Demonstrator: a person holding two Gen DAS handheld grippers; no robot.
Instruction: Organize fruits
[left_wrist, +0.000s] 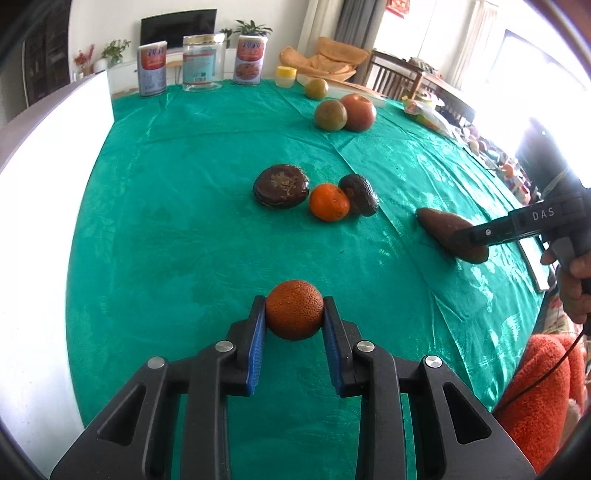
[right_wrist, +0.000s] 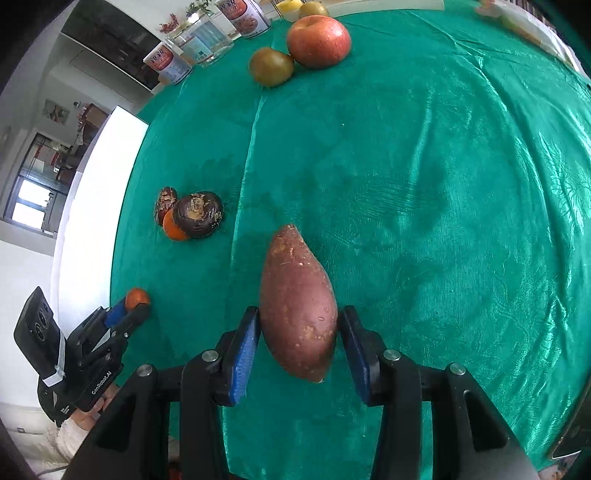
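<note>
While the left gripper (left_wrist: 294, 314) has its jaws clamped narrow on a small rough orange (left_wrist: 294, 309) low over the desk (left_wrist: 184, 229), the right gripper (right_wrist: 299, 332) straddles a sweet potato (right_wrist: 297, 306) lying lengthwise between its jaws. The left pad looks to be touching the skin; the right pad shows a sliver of gap, so whether the grip is firm cannot be told.

Ahead of the left jaws, well apart, sit a dark flat fruit (left_wrist: 281, 186), a bright orange (left_wrist: 328, 202) and an avocado (left_wrist: 360, 194), the last two touching. Farther ahead and to the right lie a green fruit (left_wrist: 330, 115) against an apple (left_wrist: 358, 107), with another green fruit (left_wrist: 316, 88) beyond.

Judging by the task, the step in hand is sorting like with like: the small orange likely belongs beside the bright one. To do it well, the left hand should lift clear before travelling, since round fruit rolls if nudged, and set down gently just short of the cluster. The sweet potato tapers, so the right jaws should close across its thick middle, where they are now, not its ends.

Open cloth stretches wide ahead and to the right of the right jaws, and between the two grippers. The desk edge runs close to the left of the left jaws, so that side offers little room
</note>
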